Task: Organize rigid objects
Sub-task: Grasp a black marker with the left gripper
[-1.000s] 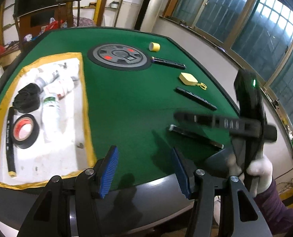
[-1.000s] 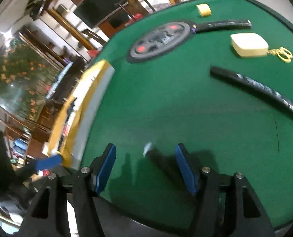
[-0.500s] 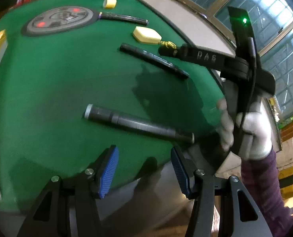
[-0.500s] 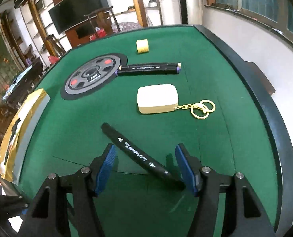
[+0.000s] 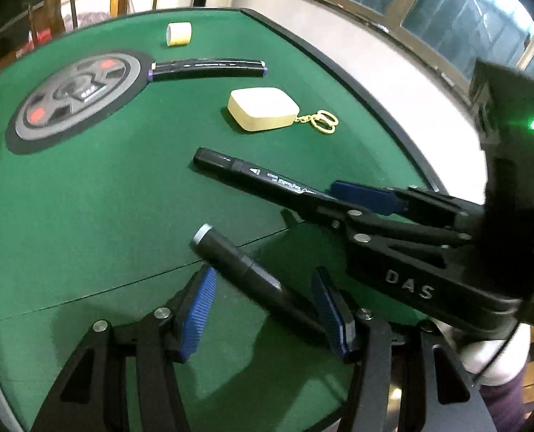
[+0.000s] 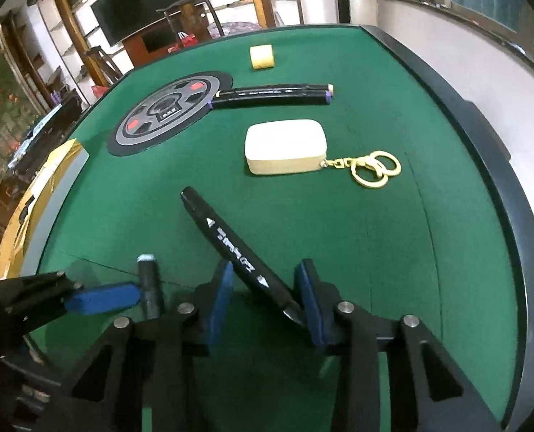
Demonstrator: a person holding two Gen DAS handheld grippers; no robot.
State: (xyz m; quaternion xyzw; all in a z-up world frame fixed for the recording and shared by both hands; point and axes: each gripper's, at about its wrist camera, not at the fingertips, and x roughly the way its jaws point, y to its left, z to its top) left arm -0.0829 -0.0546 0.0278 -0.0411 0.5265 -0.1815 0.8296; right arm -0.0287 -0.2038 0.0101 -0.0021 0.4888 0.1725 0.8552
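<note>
A black marker (image 6: pixel 223 234) lies slantwise on the green table (image 6: pixel 375 252). Its near end sits between the blue pads of my right gripper (image 6: pixel 265 266), whose jaws are closing around it. The marker (image 5: pixel 252 174) still rests on the felt. A dark grey pen with a silver cap (image 5: pixel 238 262) lies between the fingers of my left gripper (image 5: pixel 263 277). That gripper is open, with gaps on both sides of the pen. In the left wrist view the right gripper (image 5: pixel 342 201) reaches in from the right. One left pad (image 6: pixel 101 298) shows beside the grey pen (image 6: pixel 150 284).
Farther back are a cream case with a gold key ring (image 5: pixel 263 108), a black marker with purple ends (image 5: pixel 209 68), a yellow tape roll (image 5: pixel 178 34) and a round grey disc (image 5: pixel 76 97). A yellow-rimmed tray (image 6: pixel 40 194) lies far left. The table's black rim (image 6: pixel 483 165) curves along the right.
The left gripper swung right, away from the tray, and came down around the grey pen. The right gripper settled over the black marker, and its jaws have narrowed.
</note>
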